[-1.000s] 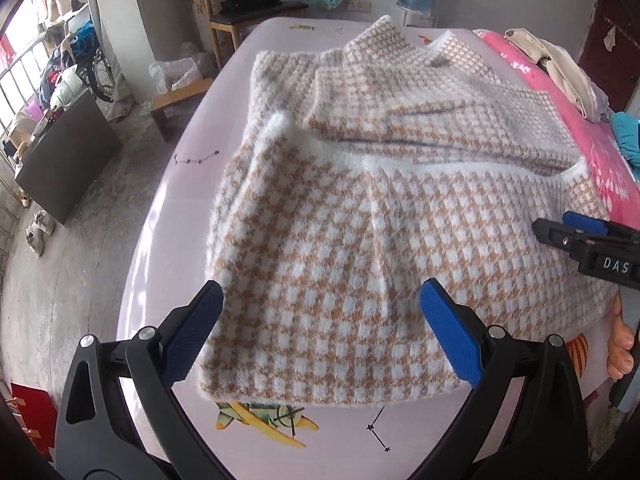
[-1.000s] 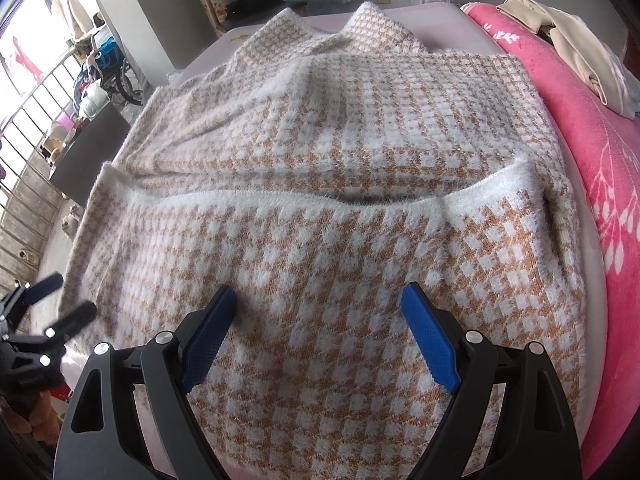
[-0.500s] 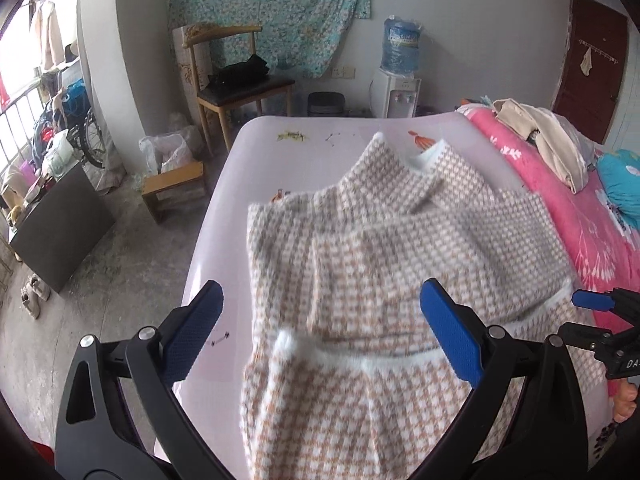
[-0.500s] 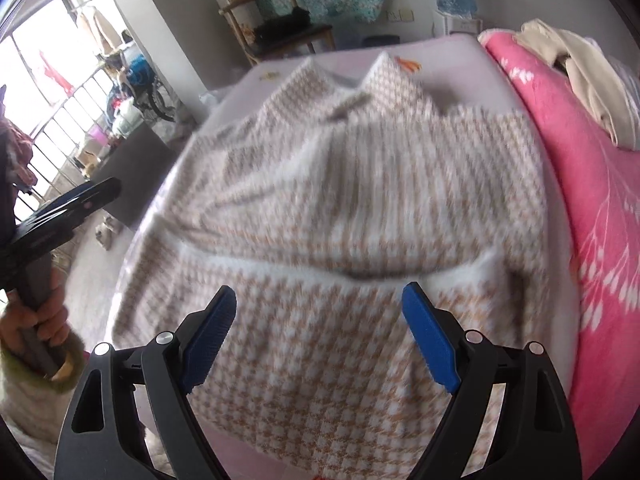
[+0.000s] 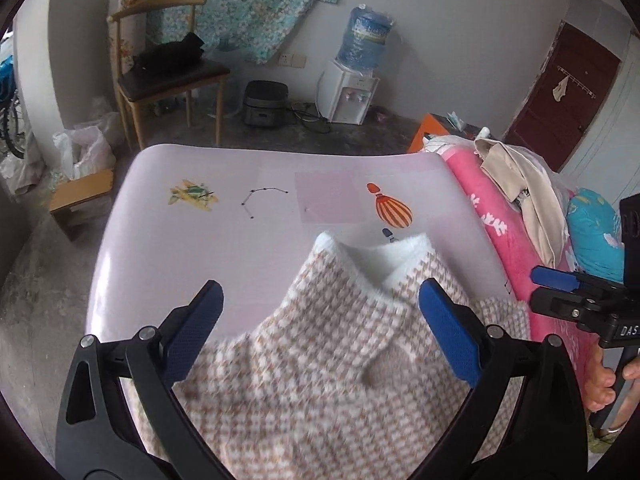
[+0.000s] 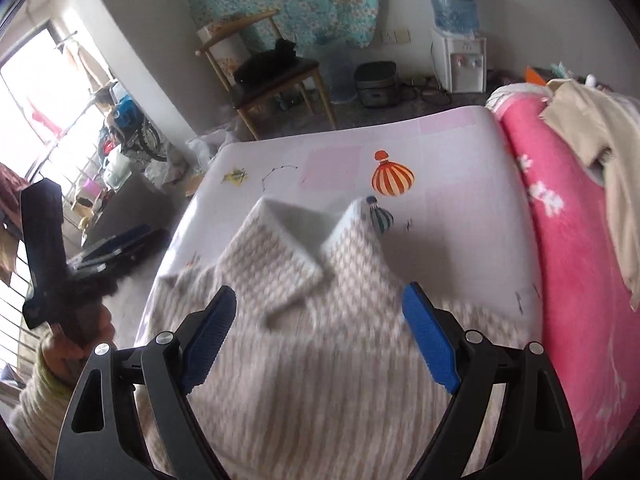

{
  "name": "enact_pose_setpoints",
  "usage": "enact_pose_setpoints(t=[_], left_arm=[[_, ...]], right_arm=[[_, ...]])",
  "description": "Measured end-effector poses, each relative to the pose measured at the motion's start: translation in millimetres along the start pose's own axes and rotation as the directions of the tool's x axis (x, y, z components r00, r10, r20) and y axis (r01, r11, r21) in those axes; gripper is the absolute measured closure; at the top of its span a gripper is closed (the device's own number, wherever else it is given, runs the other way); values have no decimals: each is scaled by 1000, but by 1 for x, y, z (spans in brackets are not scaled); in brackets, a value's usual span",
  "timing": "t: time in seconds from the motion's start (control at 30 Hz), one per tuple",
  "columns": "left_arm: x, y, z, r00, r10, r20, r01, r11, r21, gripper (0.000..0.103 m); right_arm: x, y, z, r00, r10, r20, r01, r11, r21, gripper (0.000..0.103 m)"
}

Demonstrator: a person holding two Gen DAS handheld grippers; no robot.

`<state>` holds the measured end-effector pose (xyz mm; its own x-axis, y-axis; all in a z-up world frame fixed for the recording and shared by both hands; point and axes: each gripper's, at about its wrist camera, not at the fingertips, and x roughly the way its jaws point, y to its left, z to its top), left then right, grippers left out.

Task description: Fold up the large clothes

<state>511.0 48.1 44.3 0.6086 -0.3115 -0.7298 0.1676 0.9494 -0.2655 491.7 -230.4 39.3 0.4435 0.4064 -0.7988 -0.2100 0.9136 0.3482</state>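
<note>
Left gripper (image 5: pixel 320 336) and right gripper (image 6: pixel 318 340): jaws spread, empty, above the houndstooth sweater (image 5: pixel 320 384) lying on the lilac bed sheet (image 5: pixel 192 248).

Only readable text I get: white letters "DAS" on the black body of the right gripper (image 5: pixel 556 289), at the right edge of my left wrist view (the word runs off the frame, so it may be longer). The water jug (image 5: pixel 365 42) on the dispenser has a printed blue label, too small and blurred to read. The sheet (image 5: pixel 200 240) carries only pictures, a striped balloon and a plane, no words. In the right wrist view I can read nothing at all; motion blur is heavy there.
</note>
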Motion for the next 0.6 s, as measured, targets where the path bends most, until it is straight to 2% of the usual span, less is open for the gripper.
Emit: enact_pose_setpoints(t=[0.07, 0.1, 0.17, 0.23, 0.3, 0.37, 0.4, 0.43, 0.47, 0.5, 0.53, 0.6], left_arm=[[34, 8, 17, 994, -98, -58, 94, 993, -67, 8], [49, 12, 23, 991, -110, -75, 102, 989, -103, 8], [74, 17, 30, 988, -118, -99, 102, 983, -150, 8], [98, 20, 33, 988, -78, -133, 54, 983, -175, 10], [118, 23, 34, 983, -55, -175, 22, 983, -183, 25], [133, 28, 32, 975, -60, -215, 14, 978, -209, 44], [138, 29, 30, 971, -61, -231, 10, 976, -216, 50], [142, 30, 29, 967, -65, -248, 9, 975, -222, 66], [143, 30, 27, 963, -81, -256, 23, 975, -223, 76], [138, 27, 26, 962, -103, -252, 47, 975, -216, 80], [131, 24, 26, 965, -111, -239, 64, 978, -198, 86], [109, 12, 25, 973, -93, -211, 69, 991, -115, 91]], right_arm=[[31, -12, 23, 999, 24, -46, -22, 998, 56, 20], [47, -17, 33, 997, 24, -68, -18, 996, 87, 21], [77, -28, 46, 994, 21, -105, -8, 992, 129, 25], [103, -39, 52, 989, 7, -148, 19, 984, 176, 33], [125, -47, 54, 981, -16, -193, 54, 980, 193, 38], [137, -54, 52, 975, -17, -219, 64, 976, 208, 49], [140, -57, 49, 974, 10, -228, 43, 973, 226, 62], [140, -59, 48, 973, 40, -227, 16, 972, 236, 74], [137, -59, 47, 973, 65, -222, -10, 971, 237, 80], [130, -55, 45, 974, 80, -210, -32, 975, 221, 88], [120, -49, 43, 977, 82, -199, -43, 980, 194, 89], [99, -36, 38, 982, 78, -174, -57, 991, 122, 90]])
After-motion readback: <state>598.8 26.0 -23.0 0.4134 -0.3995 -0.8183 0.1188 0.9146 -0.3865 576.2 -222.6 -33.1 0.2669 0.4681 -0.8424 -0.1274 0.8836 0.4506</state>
